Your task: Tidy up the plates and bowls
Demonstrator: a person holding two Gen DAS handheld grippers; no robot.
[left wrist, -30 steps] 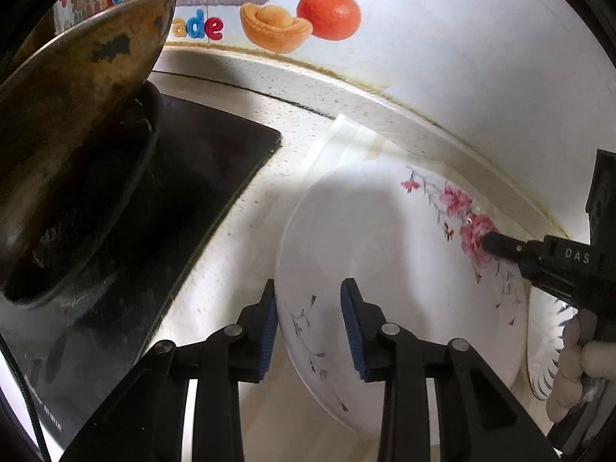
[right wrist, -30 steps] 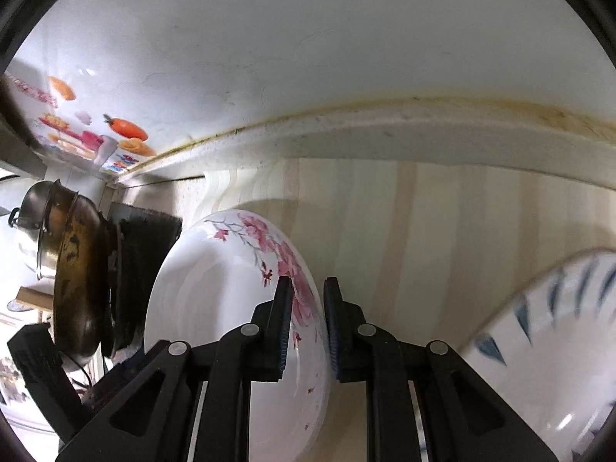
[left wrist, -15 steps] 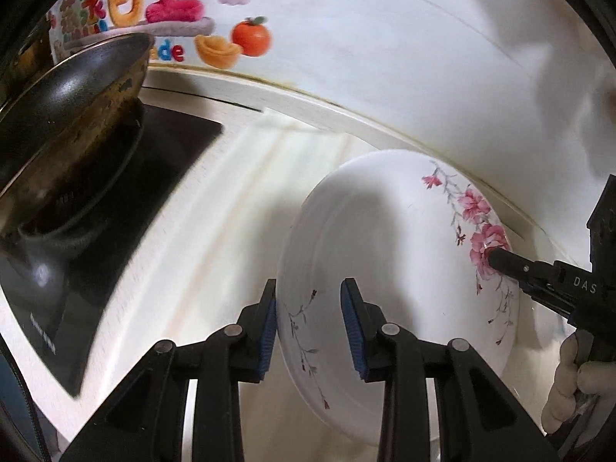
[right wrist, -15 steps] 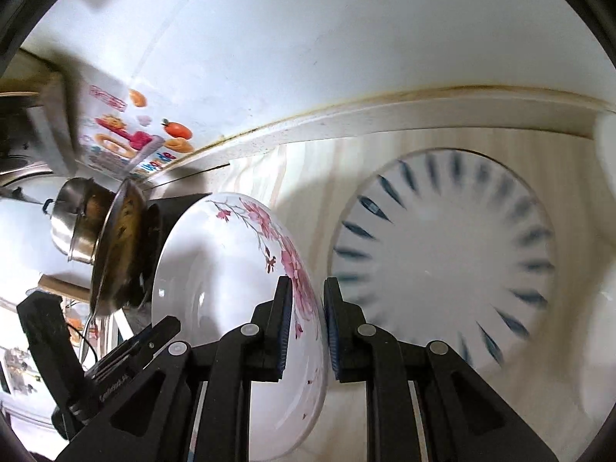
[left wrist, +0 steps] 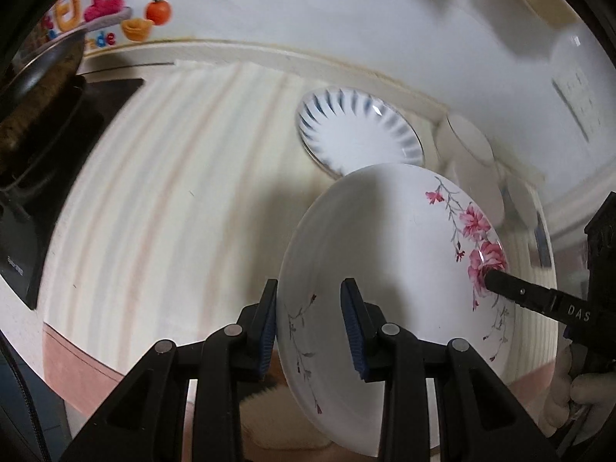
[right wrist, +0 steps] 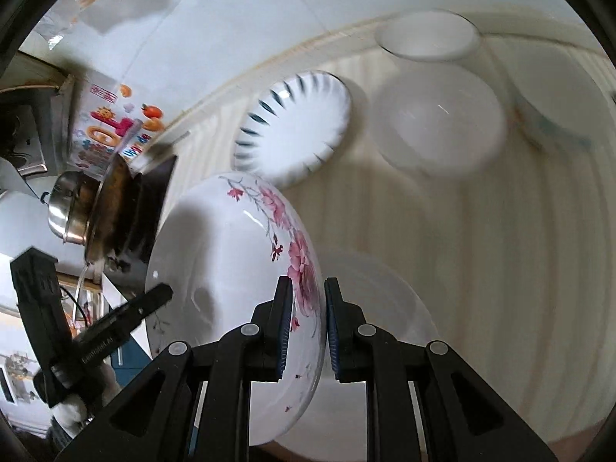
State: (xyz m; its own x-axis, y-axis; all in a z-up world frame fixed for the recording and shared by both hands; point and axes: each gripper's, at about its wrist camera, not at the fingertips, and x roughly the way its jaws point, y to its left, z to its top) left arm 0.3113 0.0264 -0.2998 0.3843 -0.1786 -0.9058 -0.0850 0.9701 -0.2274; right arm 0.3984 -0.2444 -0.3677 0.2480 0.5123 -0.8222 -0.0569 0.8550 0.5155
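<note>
Overhead, the flowered plate (left wrist: pixel 389 269) hangs tilted above the counter (left wrist: pixel 173 200), its near-left rim pinched by the left tool (left wrist: pixel 310 321), its opposite flowered rim pinched by the right tool (right wrist: pixel 306 325); a blue-striped plate (right wrist: pixel 296 123) lies farther back.

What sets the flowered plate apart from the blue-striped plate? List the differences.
The flowered plate has pink blossoms on one side; the blue-striped plate has dark blue dashes all round its rim. The flowered plate is held up, tilted, with the left tool and right tool gripping opposite edges; the blue-striped plate lies on the counter, untouched. Both are white and round.
</note>
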